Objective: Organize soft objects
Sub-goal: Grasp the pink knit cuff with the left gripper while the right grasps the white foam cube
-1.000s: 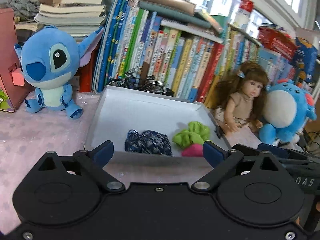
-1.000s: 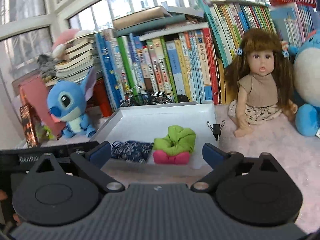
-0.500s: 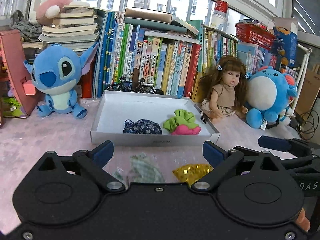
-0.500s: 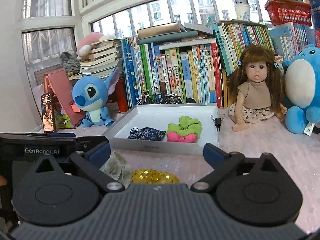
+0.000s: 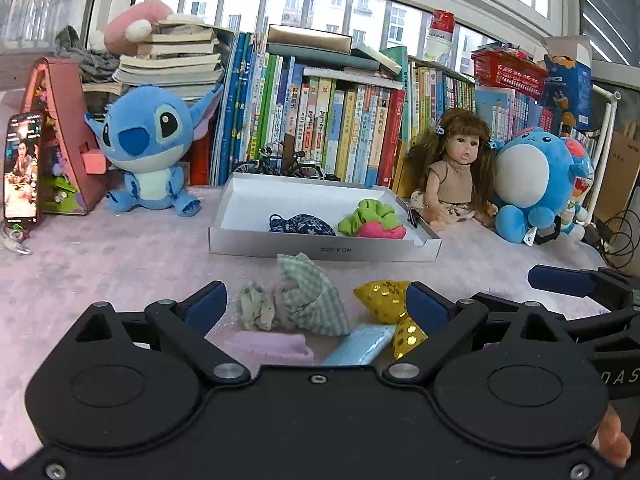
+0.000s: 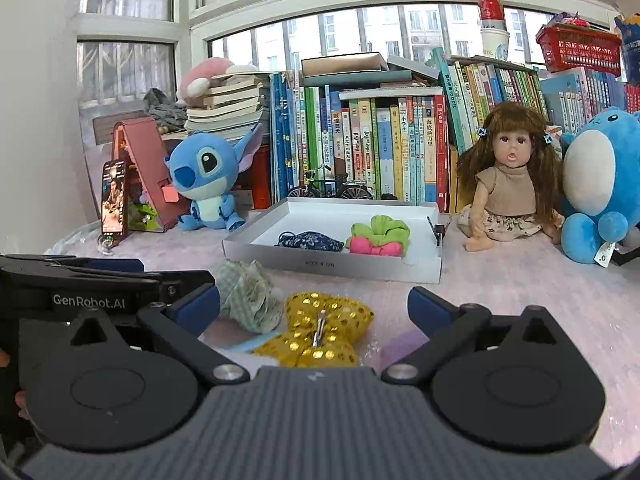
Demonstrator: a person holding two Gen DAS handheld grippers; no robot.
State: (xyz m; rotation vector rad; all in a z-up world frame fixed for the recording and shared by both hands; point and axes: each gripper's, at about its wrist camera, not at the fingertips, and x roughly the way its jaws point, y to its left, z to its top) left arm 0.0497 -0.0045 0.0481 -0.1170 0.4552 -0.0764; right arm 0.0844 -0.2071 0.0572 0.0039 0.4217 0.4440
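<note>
Gold sequinned bow [image 6: 320, 330], green checked cloth [image 5: 310, 300], white tray [image 5: 320, 246].

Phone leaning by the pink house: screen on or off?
On. The phone stands upright against the pink house, its screen lit with a picture.

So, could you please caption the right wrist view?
Open right gripper above gold bow; white tray beyond.
</note>
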